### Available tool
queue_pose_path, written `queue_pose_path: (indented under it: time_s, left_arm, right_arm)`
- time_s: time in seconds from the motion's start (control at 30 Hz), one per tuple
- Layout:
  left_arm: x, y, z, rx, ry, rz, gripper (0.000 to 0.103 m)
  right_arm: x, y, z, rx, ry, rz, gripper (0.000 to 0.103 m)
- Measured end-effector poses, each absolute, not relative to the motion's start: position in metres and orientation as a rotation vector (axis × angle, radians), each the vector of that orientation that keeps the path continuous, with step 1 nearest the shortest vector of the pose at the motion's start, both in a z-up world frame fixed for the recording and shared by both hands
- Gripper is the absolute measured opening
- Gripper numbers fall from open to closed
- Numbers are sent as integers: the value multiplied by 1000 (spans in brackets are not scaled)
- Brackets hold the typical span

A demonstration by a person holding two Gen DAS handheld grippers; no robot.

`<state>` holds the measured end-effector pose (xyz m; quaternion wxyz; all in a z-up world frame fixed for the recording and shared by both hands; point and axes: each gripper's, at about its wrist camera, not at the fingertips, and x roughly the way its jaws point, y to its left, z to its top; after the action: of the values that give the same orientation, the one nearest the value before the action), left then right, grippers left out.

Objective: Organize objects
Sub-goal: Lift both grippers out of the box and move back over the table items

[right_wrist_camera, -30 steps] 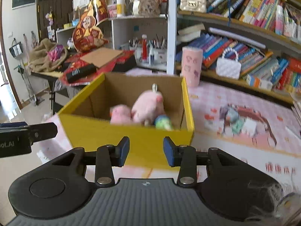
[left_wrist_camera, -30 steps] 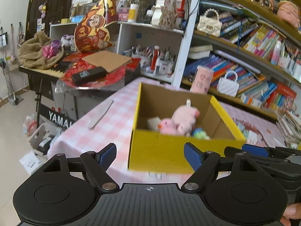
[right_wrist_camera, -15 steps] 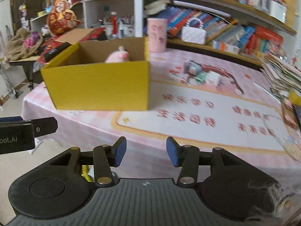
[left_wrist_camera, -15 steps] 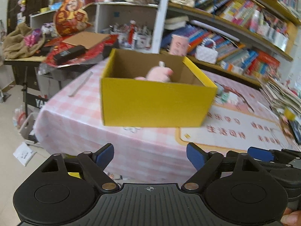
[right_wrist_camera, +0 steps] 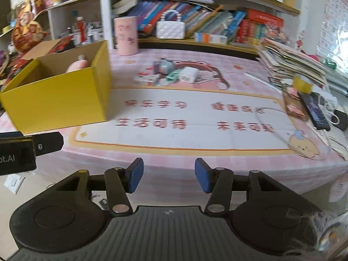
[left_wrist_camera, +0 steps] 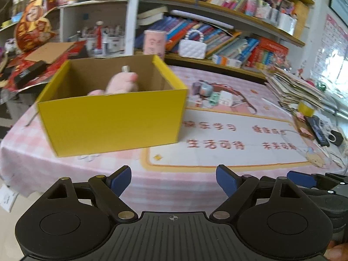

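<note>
- Yellow cardboard box (left_wrist_camera: 113, 119) sits at the left end of the pink-checked tablecloth (left_wrist_camera: 174, 187); its plain brown inside already holds a soft pink plush toy (left_wrist_camera: 121, 83).
- Left gripper (left_wrist_camera: 173, 181) hangs off the table's near edge, jaws wide apart with nothing between them.
- Right gripper (right_wrist_camera: 169, 177) has just been opening its jaws — they stand part open and empty.
- Judging by this, one drop into the box is done and the hands are between picks.
- Remaining small objects (right_wrist_camera: 174, 75) lie clustered on the smooth printed mat (right_wrist_camera: 195, 117), well apart from both grippers — hard, boxy little pieces in white, mint and grey.
- Next move likely calls for a reach across the mat, jaws lined up on one piece.
</note>
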<state>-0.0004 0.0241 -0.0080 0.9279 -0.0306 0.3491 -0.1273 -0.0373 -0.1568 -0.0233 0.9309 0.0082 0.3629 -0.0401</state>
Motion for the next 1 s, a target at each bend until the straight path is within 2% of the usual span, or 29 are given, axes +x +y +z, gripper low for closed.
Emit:
queue_pose_path:
  time_s: [0.4,1.0]
  left_arm:
    - [44,-51,-14,-35,753,-325,87]
    - [112,-118,-16,-38,757,-227,87]
  right_arm:
    - [5,-225,-28,26,784,-130,52]
    - [98,-296,-30,31,784,-47,54]
